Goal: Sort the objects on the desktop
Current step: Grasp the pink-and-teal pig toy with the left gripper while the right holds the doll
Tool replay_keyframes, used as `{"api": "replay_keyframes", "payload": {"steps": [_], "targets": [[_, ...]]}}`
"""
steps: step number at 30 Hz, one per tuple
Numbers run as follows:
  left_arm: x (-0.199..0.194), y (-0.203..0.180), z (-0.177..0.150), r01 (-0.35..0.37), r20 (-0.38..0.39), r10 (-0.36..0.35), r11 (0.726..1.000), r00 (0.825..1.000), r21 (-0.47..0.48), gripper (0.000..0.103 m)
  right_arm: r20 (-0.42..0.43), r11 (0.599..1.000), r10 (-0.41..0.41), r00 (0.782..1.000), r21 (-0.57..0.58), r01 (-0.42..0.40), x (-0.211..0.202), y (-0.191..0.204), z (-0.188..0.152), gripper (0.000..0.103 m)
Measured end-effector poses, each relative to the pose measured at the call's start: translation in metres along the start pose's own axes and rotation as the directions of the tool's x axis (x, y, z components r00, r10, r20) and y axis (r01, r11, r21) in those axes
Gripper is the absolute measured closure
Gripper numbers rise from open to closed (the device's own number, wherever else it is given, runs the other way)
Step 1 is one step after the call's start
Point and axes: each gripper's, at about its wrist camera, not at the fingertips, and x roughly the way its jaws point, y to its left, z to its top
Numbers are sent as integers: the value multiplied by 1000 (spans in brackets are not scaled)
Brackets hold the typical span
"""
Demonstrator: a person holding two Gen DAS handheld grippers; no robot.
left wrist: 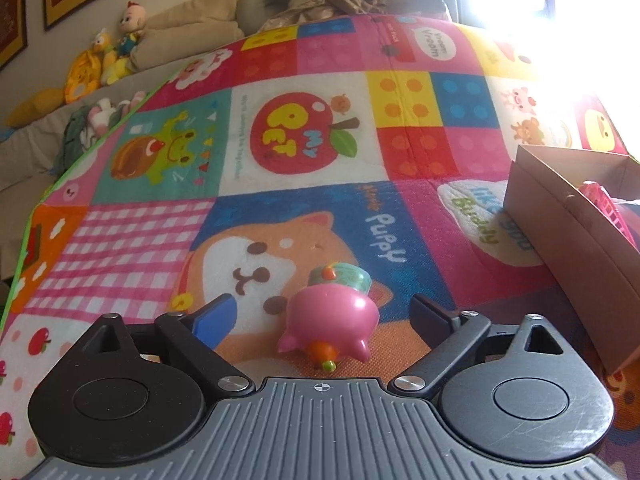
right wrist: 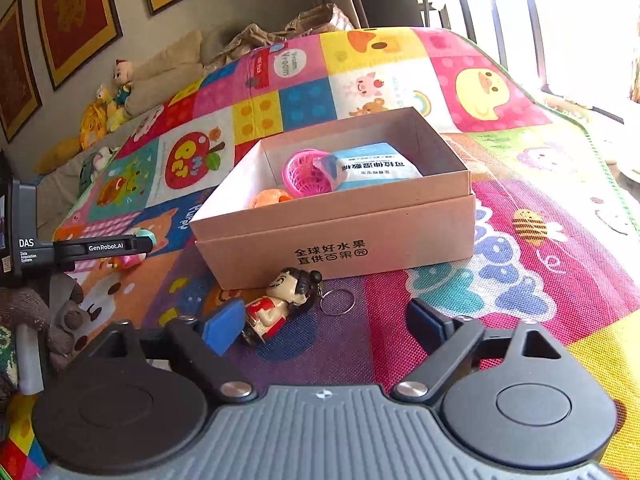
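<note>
1. Toy: a pink pig toy lies on the play mat, between the wide-open fingers of the left gripper, which holds nothing.
2. Keychain: a doll keychain lies just before the cardboard box; the right gripper is spread wide and empty, its left pad beside the doll.
3. Risk: the rounded pig may squirt out of closing pads; the doll's loose ring may snag the box rim.
4. Views: only the right view shows the box contents: pink basket, blue packet, orange item.
</note>
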Motion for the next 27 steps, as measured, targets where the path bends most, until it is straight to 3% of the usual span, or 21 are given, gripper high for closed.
{"api": "replay_keyframes", "payload": {"steps": [2, 6, 9, 12, 15, 18, 20, 22, 24, 27], "targets": [[4, 0, 0, -6, -21, 6, 1000, 1000, -5, 27, 2, 1000, 9, 1000, -1, -9, 0, 0, 0, 10], [-1, -1, -3, 11, -32, -11, 1000, 999, 1, 45, -9, 1000, 8, 1000, 7, -8, 2, 0, 0, 9], [-18, -10, -10, 84, -34, -82, 995, 996, 54, 47, -10, 1000, 1, 1000, 12, -1, 2, -1, 0, 7], [-44, -25, -22, 201, -44, -197, 972, 979, 120, 47, -13, 1000, -3, 1000, 13, 3, 3, -1, -1, 5], [-73, -37, -36, 299, -49, -295, 939, 954, 168, 46, -21, 1000, -16, 1000, 12, 16, 4, 0, -1, 5], [-94, -43, -49, 318, -29, -318, 928, 948, 197, 25, -24, 1000, -26, 999, 5, 26, 5, 1, -1, 5], [-100, -43, -54, 288, -14, -292, 935, 956, 205, 11, -23, 1000, -30, 999, 3, 31, 5, 2, -2, 4], [-102, -40, -57, 231, 5, -239, 946, 971, 229, 6, -23, 999, -33, 999, 3, 34, 5, 2, -2, 3], [-97, -36, -57, 171, 5, -177, 956, 984, 237, 6, -25, 999, -33, 999, 3, 33, 5, 2, -2, 2], [-87, -26, -57, 149, -31, -146, 968, 989, 202, 5, -31, 999, -35, 999, 5, 35, 6, 2, -1, 2]]}}
